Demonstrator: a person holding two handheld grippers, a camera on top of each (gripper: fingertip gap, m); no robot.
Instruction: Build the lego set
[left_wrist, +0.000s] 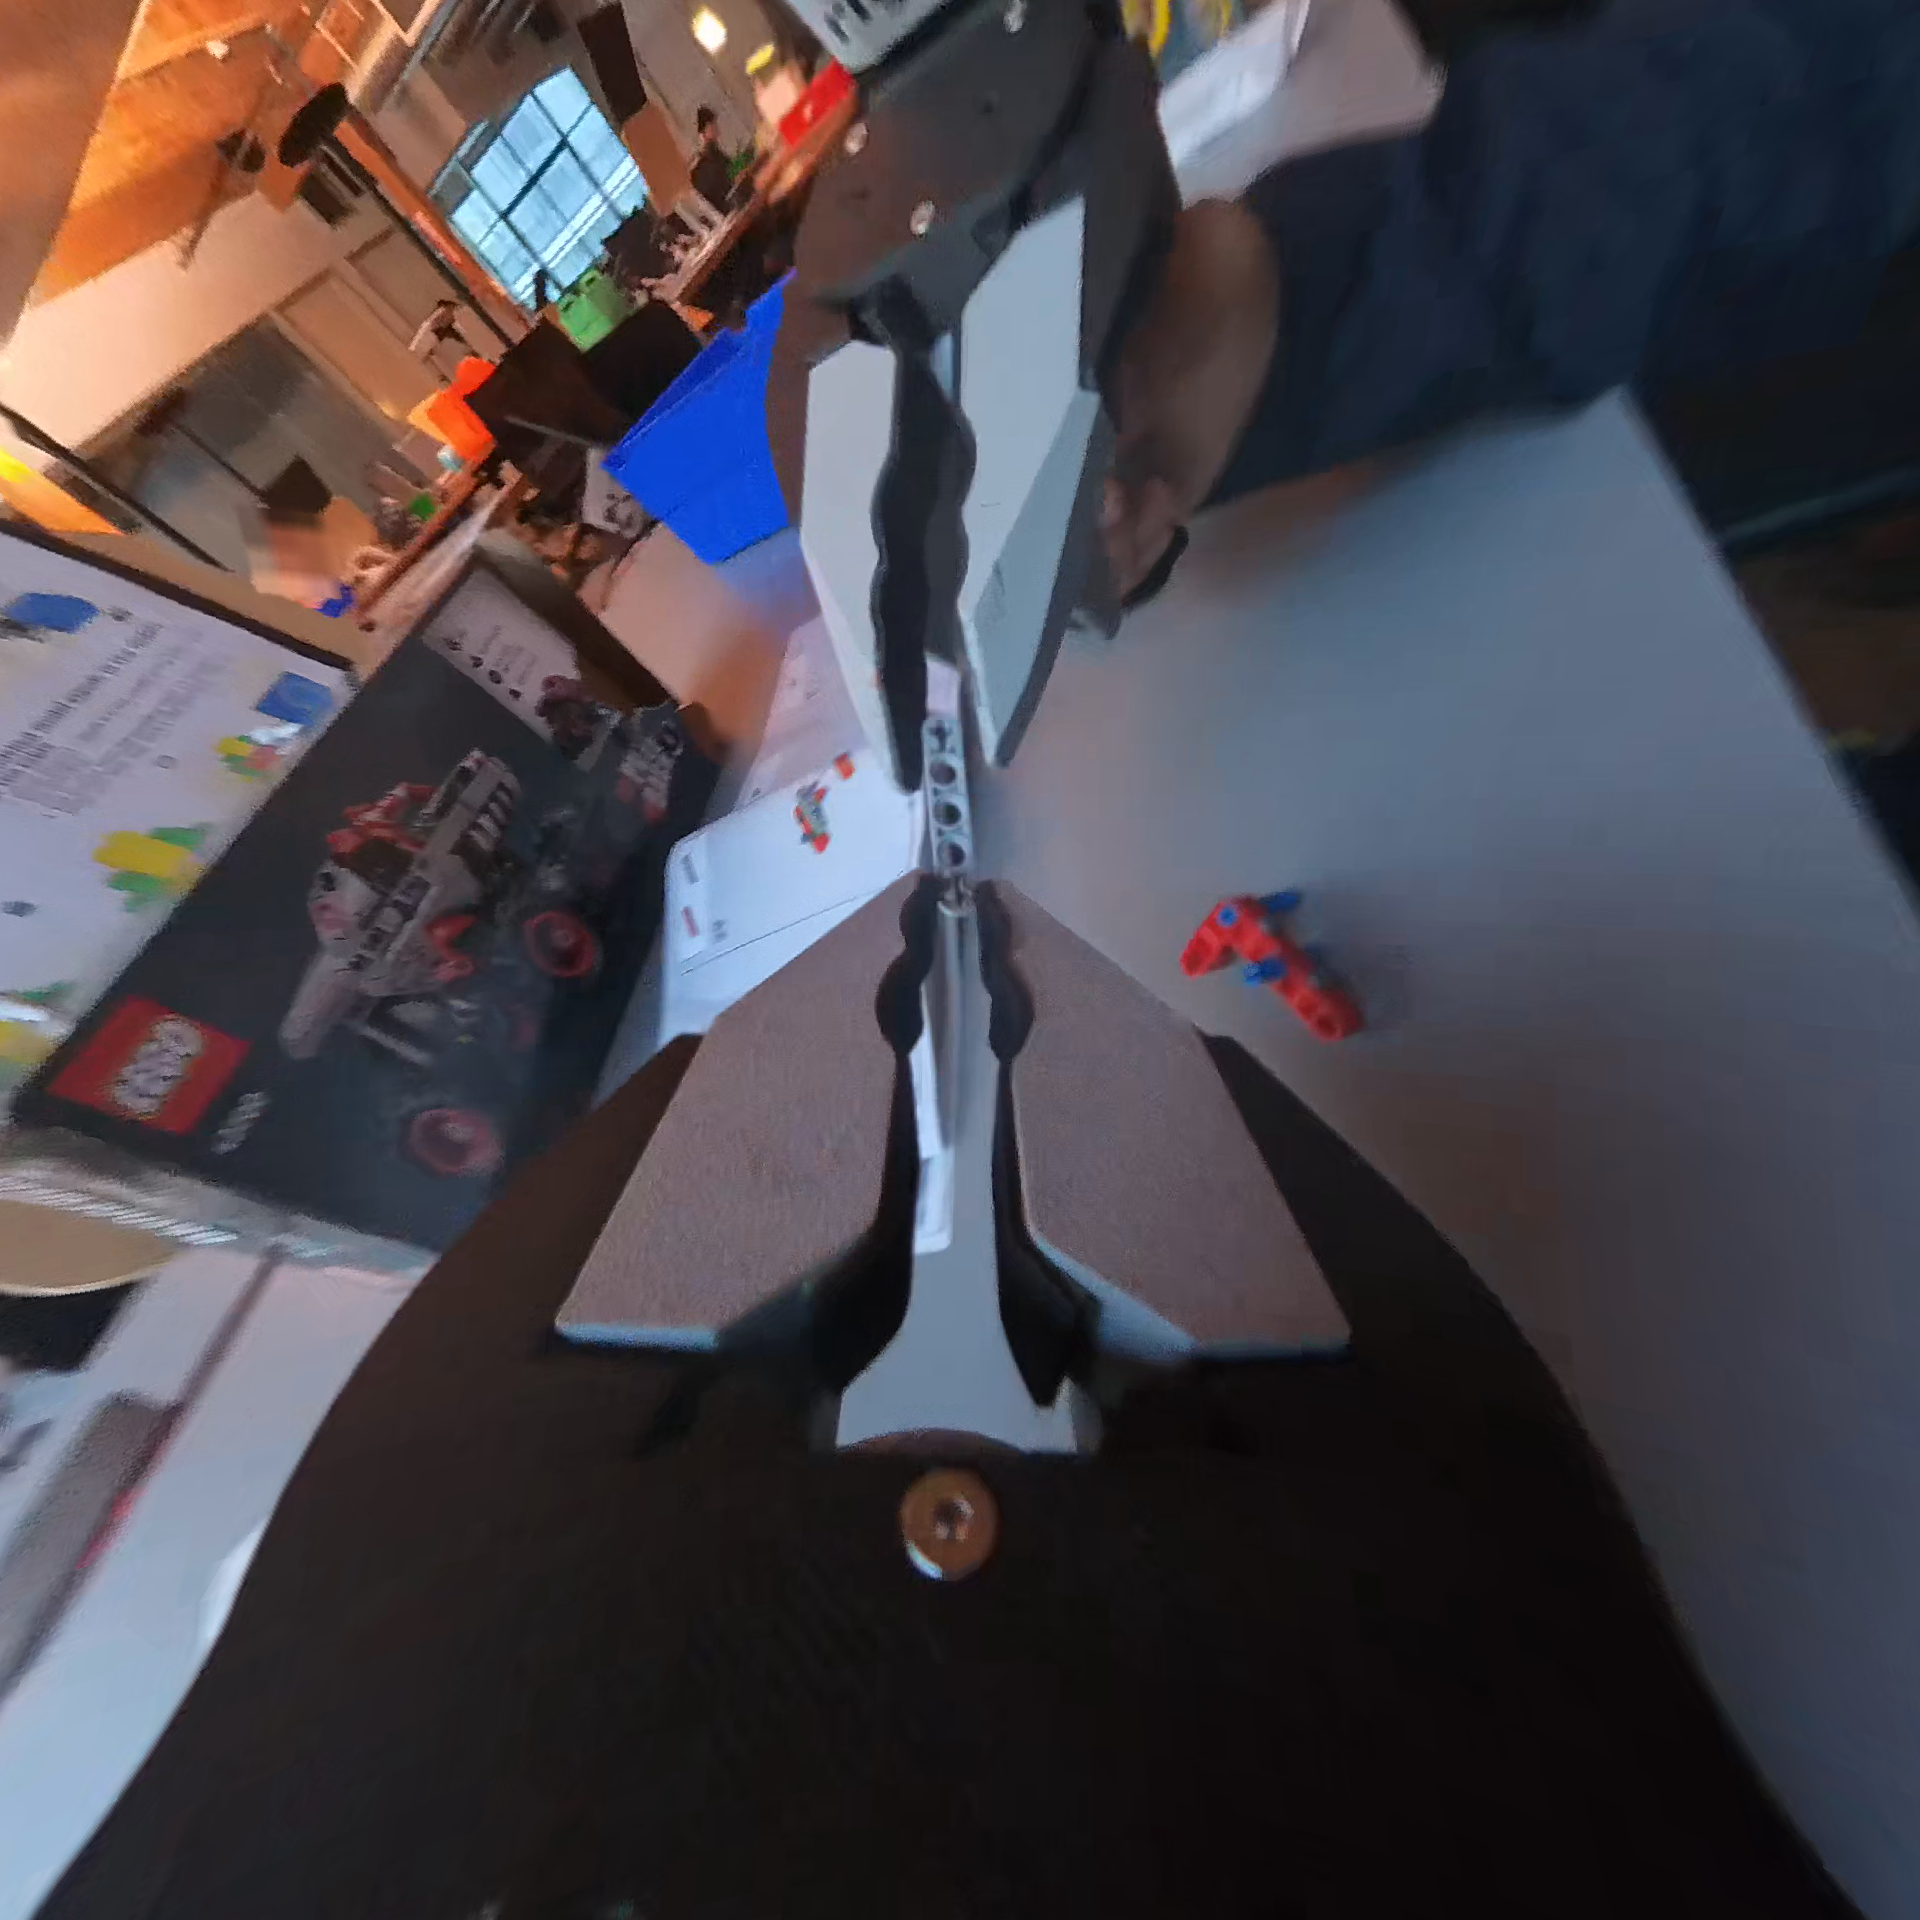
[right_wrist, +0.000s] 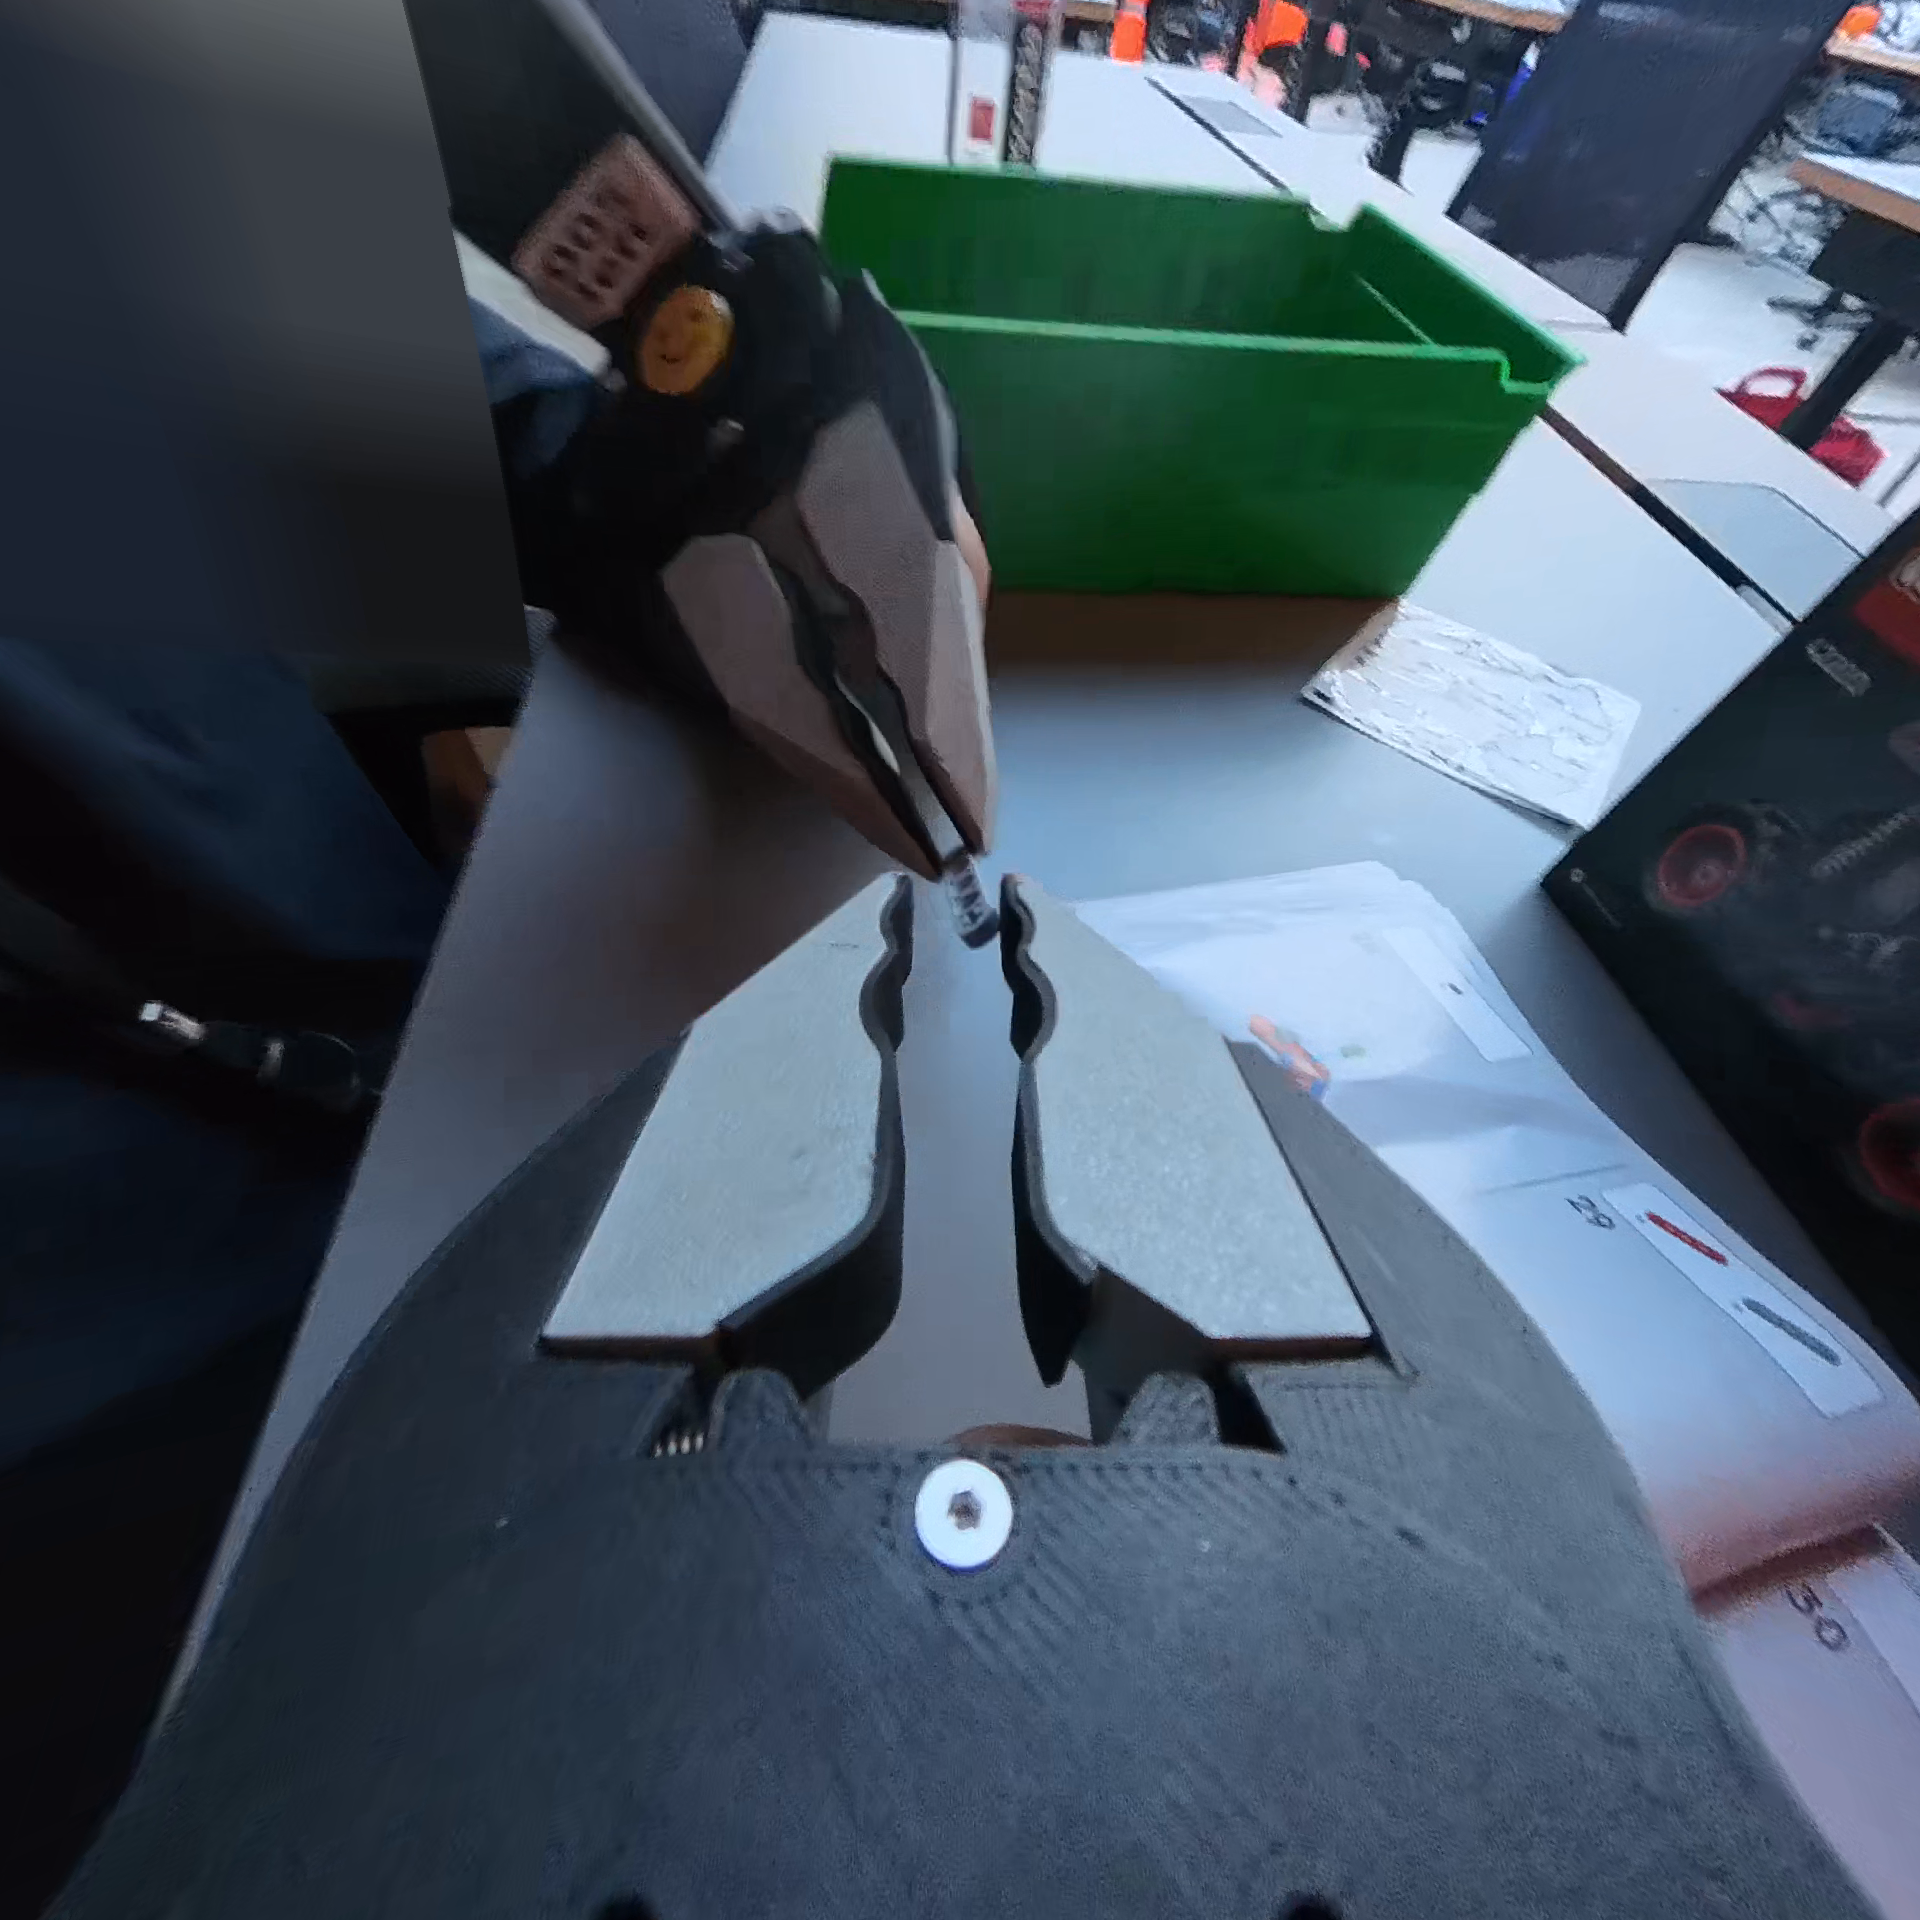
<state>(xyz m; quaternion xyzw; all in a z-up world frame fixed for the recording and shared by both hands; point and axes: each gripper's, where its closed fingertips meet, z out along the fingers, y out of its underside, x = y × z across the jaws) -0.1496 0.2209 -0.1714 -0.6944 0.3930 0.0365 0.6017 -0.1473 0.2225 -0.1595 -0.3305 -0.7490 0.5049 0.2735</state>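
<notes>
My left gripper (left_wrist: 951, 902) is shut on the near end of a thin grey beam with round holes (left_wrist: 948, 805) and holds it above the table. The beam points straight ahead. My right gripper (right_wrist: 956, 902) faces it, with its jaws a narrow gap apart around the beam's far end (right_wrist: 968, 904); I see no clear contact. In the left wrist view the right gripper (left_wrist: 943, 743) comes in from the top. In the right wrist view the left gripper (right_wrist: 951, 852) comes in from the upper left. A small red assembly with blue pins (left_wrist: 1273, 966) lies on the table to the right.
The open instruction booklet (left_wrist: 790, 883) (right_wrist: 1403, 1049) lies under the grippers. The black set box (left_wrist: 364, 935) (right_wrist: 1787, 883) stands beside it. A green bin (right_wrist: 1195, 468) and a clear plastic bag (right_wrist: 1475, 717) are behind. A blue bin (left_wrist: 717, 447) stands farther off. A person's arm (left_wrist: 1558, 260) is near. Only a small space, under 4 cm, lies between the two pairs of fingers.
</notes>
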